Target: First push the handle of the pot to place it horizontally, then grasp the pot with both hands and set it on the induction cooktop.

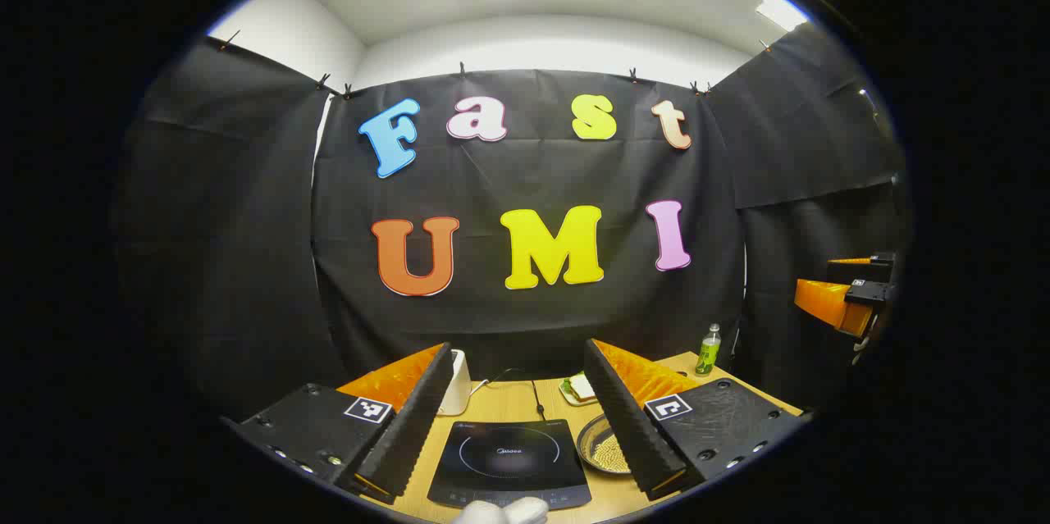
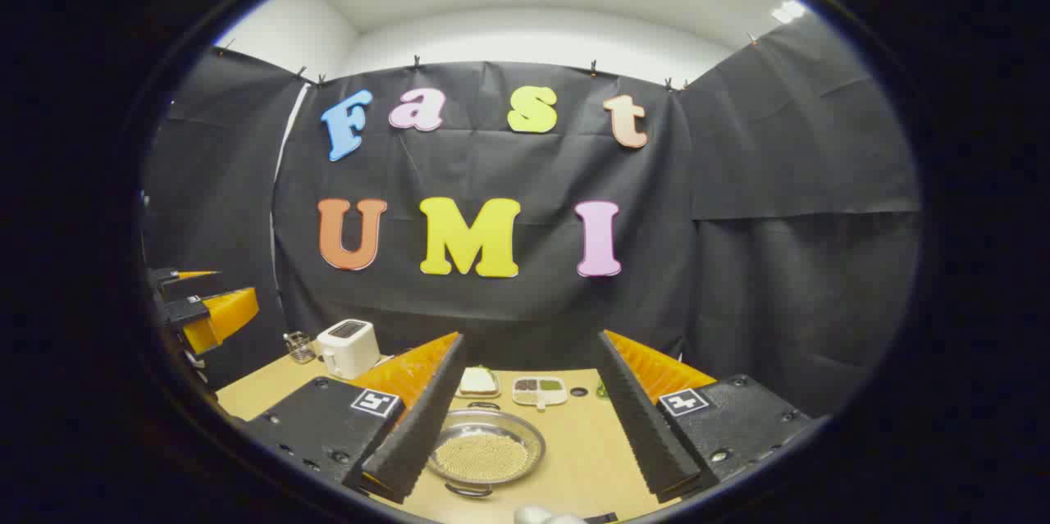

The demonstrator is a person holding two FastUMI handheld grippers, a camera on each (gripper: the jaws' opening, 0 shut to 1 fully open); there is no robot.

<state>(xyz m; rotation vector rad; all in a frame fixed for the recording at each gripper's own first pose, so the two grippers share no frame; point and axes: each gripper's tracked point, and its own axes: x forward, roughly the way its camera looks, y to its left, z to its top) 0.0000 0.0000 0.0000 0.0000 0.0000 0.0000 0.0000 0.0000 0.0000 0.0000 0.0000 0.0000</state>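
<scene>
Pot (image 2: 486, 448): shallow metal pan with pale grain inside, sits on the table (image 2: 574, 450), just right of the induction cooktop (image 1: 510, 460), not on it.
Pot handles: thin loop handles; one at the near rim, one at the far rim in the right gripper view, so the handle axis runs near–far, not left–right. Judgement: the turn is not done yet.
Left gripper (image 1: 517, 417): jaws wide open, holding nothing. It hovers above the table and looks down over the cooktop; the pot (image 1: 603, 446) pokes out by its right finger.
Cooktop: dark glass slab, bare on top, cord running off the far edge.
Far left of table: white toaster (image 2: 349, 346) and a small glass beside it.
Far middle: plate with a sandwich (image 2: 478, 381), then a divided dish of grains (image 2: 539, 389).
Far right: green bottle (image 1: 708, 349) near the table edge.
Right gripper (image 2: 529, 417): jaws wide open, empty. Raised off the table, with the pot low between its fingers, shifted toward the left one.
Key relation: pot lies ahead of and below the right gripper, so that hand is nearer. Judgement: it suits the handle push, nudging the near loop sideways until the handles line up left–right.
Risk: light pan may slide instead of spinning; grain could spill.
</scene>
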